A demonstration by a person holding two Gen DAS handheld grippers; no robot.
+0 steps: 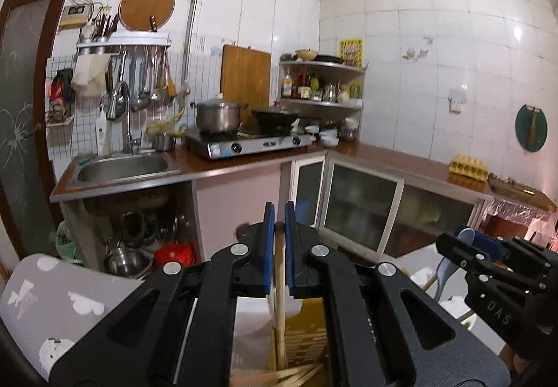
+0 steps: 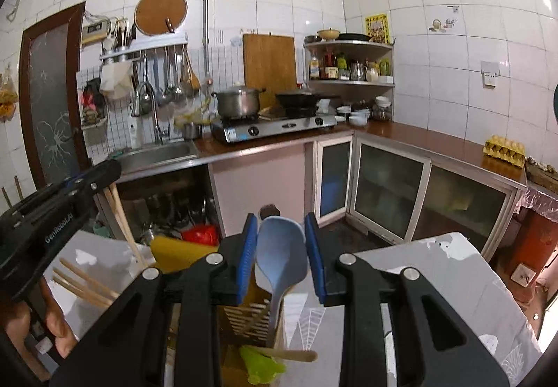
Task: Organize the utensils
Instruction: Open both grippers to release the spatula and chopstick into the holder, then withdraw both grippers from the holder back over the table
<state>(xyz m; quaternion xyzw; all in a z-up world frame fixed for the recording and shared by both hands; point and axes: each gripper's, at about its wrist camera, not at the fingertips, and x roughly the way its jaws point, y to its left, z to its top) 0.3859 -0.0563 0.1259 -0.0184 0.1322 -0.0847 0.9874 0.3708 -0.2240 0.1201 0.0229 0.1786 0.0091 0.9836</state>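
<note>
My left gripper [image 1: 279,216] is shut on a pair of wooden chopsticks [image 1: 280,285], held upright above a yellow slatted utensil holder [image 1: 305,327]. More chopsticks [image 1: 279,378] lie at the bottom edge. My right gripper [image 2: 281,233] is shut on a pale blue spoon [image 2: 280,258], bowl up, its handle reaching down toward the holder [image 2: 244,319]. In the right wrist view the left gripper [image 2: 92,181] is at the left with its chopsticks [image 2: 123,223]. In the left wrist view the right gripper [image 1: 464,240] is at the right with the spoon [image 1: 450,268].
A green spatula with a wooden handle [image 2: 275,361] and loose chopsticks [image 2: 83,284] lie on a grey patterned tablecloth [image 2: 453,282]. Beyond stand the kitchen counter [image 2: 436,139], sink [image 1: 122,167], stove [image 2: 275,127] and glass-door cabinets [image 2: 390,191].
</note>
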